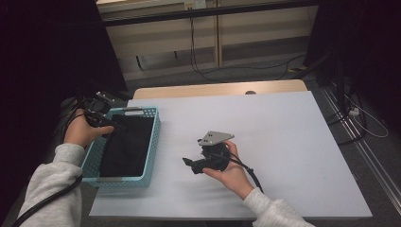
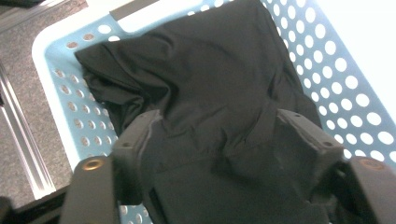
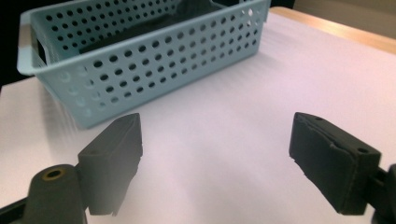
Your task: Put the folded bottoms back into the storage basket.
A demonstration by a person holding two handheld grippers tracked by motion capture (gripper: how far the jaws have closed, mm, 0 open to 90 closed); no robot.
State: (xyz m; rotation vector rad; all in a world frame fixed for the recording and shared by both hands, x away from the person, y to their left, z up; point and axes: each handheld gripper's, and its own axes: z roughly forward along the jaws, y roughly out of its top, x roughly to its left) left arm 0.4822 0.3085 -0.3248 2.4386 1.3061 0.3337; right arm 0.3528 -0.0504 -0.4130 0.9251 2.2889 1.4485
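Lying inside the light blue basket [image 1: 152, 142] at the left of the high view is a black cloth [image 1: 126, 144], crumpled, and it covers almost the whole floor of the basket. The basket stands on the white table [image 1: 283, 142], near its left edge. The left gripper [image 1: 100, 119] is held by the left hand [image 1: 81, 132] at the upper left corner of the basket, over its rim, and it points toward the cloth. In the left gripper view the two black jaws stand apart, at the lower left and lower right of the frame, and the black cloth [image 2: 205, 88] is seen between and behind them; I cannot tell if the pads touch the fabric, but they do not press on it. The perforated wall of the basket [image 2: 345, 93] goes around the cloth at the right and at the left. The right gripper [image 1: 198, 164] is in the centre of the high view, held by the right hand [image 1: 231, 172] low over the bare table, well apart from the basket, and its tips point to the left. In the right gripper view its jaws are wide apart with nothing between them, and the basket [image 3: 140, 60] is in the upper left, with the white table [image 3: 224, 140] below.
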